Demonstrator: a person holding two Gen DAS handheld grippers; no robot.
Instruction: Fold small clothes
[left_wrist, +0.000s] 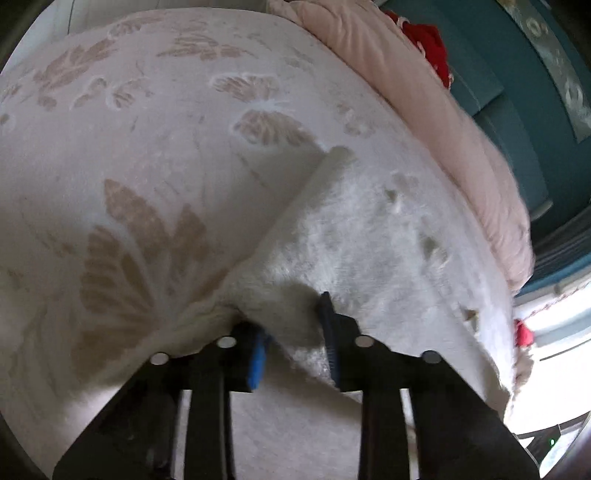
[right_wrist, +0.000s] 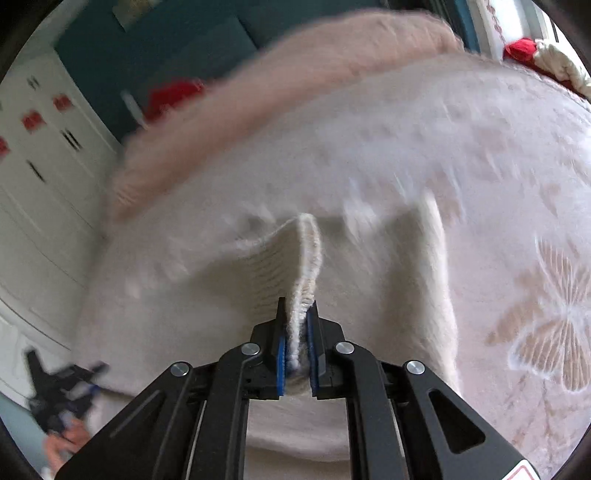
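A small cream knitted garment (right_wrist: 280, 258) lies on a bed covered by a pale bedspread (left_wrist: 147, 147) patterned with tan leaves and butterflies. In the right wrist view the right gripper (right_wrist: 298, 343) has its two blue-padded fingers (right_wrist: 281, 354) close together, pinching a ribbed edge of the garment that stands up between them as a narrow fold and rises away from the tips. The rest of the knit spreads out flat on the bedspread to both sides of that raised edge, though much of this view is blurred. In the left wrist view the left gripper (left_wrist: 295, 332) points down at a fluffy white part of the garment (left_wrist: 351, 229); cloth fills the gap between its fingers (left_wrist: 330, 332), which stand narrowly apart, and I cannot tell whether the pads actually press on it. A pink blanket (left_wrist: 424, 110) lies bunched along the far edge of the bed, with something red (left_wrist: 428, 48) beyond it against a dark teal wall (left_wrist: 491, 74). At the lower left of the right wrist view a hand (right_wrist: 62, 443) holds the other gripper beside white cupboards (right_wrist: 44, 184).
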